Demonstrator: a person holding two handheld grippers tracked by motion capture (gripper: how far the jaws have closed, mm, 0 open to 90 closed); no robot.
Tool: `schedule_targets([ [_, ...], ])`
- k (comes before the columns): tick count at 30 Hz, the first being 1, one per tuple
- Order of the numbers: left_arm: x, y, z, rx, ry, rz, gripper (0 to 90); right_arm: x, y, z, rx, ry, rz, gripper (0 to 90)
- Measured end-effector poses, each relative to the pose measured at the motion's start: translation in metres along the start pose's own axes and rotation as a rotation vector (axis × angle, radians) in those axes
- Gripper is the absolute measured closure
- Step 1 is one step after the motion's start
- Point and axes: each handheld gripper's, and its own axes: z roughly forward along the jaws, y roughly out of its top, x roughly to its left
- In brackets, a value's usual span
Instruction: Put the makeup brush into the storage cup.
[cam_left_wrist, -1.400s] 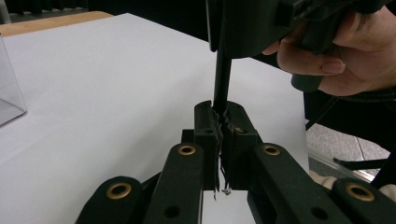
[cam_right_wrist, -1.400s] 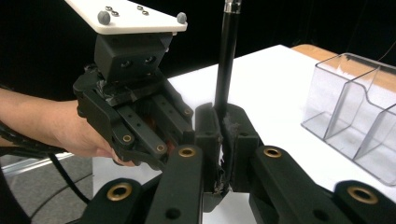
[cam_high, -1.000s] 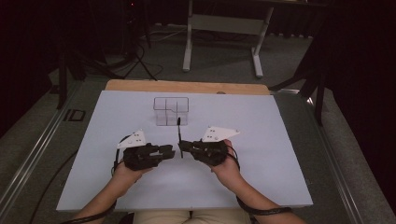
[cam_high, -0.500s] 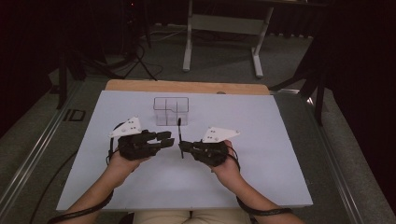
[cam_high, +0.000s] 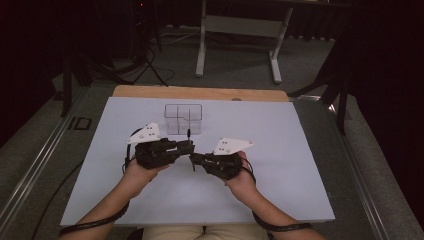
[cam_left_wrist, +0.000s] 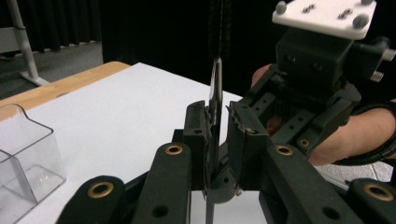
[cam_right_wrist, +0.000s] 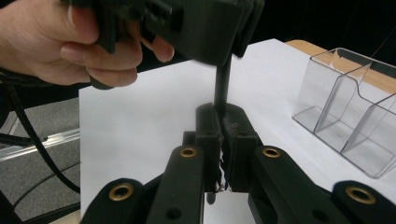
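Note:
A thin black rod (cam_high: 189, 134) stands upright over the white board (cam_high: 280, 150), between the two hand-held grippers. My right gripper (cam_right_wrist: 223, 123) is shut on the rod's lower part. My left gripper (cam_left_wrist: 217, 121) comes in from the left, slightly higher. Its jaws have just been closing, and its pads now bear on the rod (cam_left_wrist: 215, 84) between them. In the high view the two sets of fingertips meet near the board's middle, left gripper (cam_high: 189, 146) just above right gripper (cam_high: 193, 158). The rod's top pokes above both.
A clear plastic box (cam_high: 183, 119) with several compartments sits on the board just behind the grippers, seen also as box (cam_right_wrist: 355, 107) and box (cam_left_wrist: 23, 163). A wooden strip (cam_high: 200, 93) runs along the far edge. Table legs and cables stand on the floor beyond.
The left hand has risen and shifted right, bringing its jaws in around the upright rod. The right gripper has kept still with the rod in it.

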Motion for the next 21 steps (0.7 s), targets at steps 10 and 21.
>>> schedule_targets([
  [10,0.0,0.0,0.001,0.014,-0.003,0.023,86.7,0.001,-0.002,0.001,0.003,0.004,-0.001,85.9],
  [21,-0.003,0.01,0.003,0.034,0.017,0.076,86.7,-0.001,0.001,-0.002,0.003,-0.006,0.007,83.5],
])
